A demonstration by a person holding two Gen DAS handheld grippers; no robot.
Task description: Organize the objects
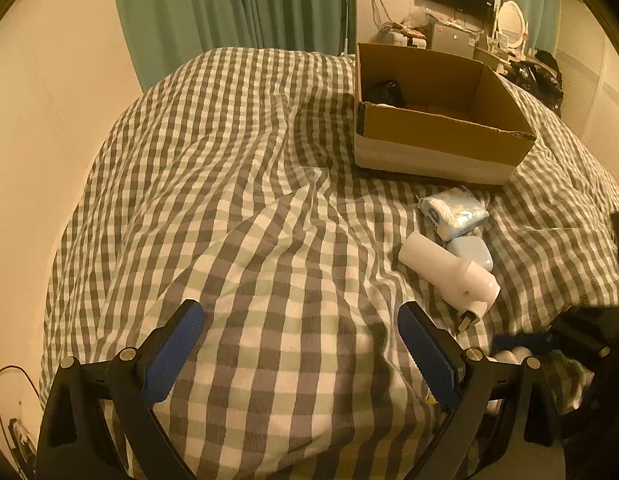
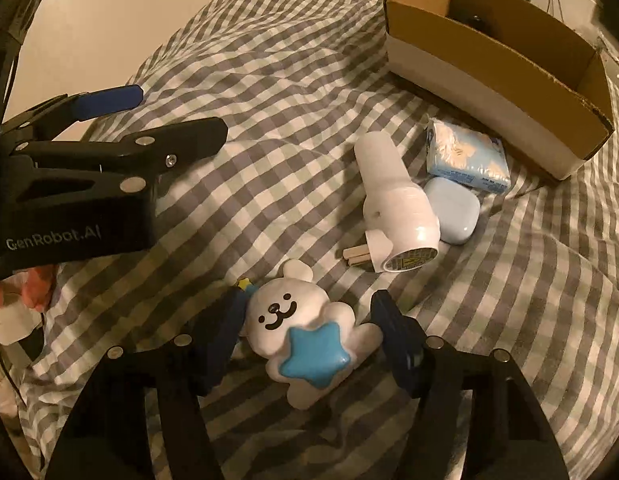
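On the checked bedspread (image 2: pixel 289 80) stands one cardboard box (image 2: pixel 497 52) with one dark object (image 1: pixel 383 92) inside, too shadowed to identify. Loose on the bed lie four things: one white plug-in device (image 2: pixel 397 208), one pale blue earbud case (image 2: pixel 455 210), one pack of tissues (image 2: pixel 465 152) and one white plush toy (image 2: pixel 305 328) bearing one blue star.

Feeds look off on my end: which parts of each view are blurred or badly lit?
Left wrist view: warm dim light; blurred dark smear at lower right beside the white plug-in device. Right wrist view: glare spot on that device; plush toy sharp; box bent by fisheye.
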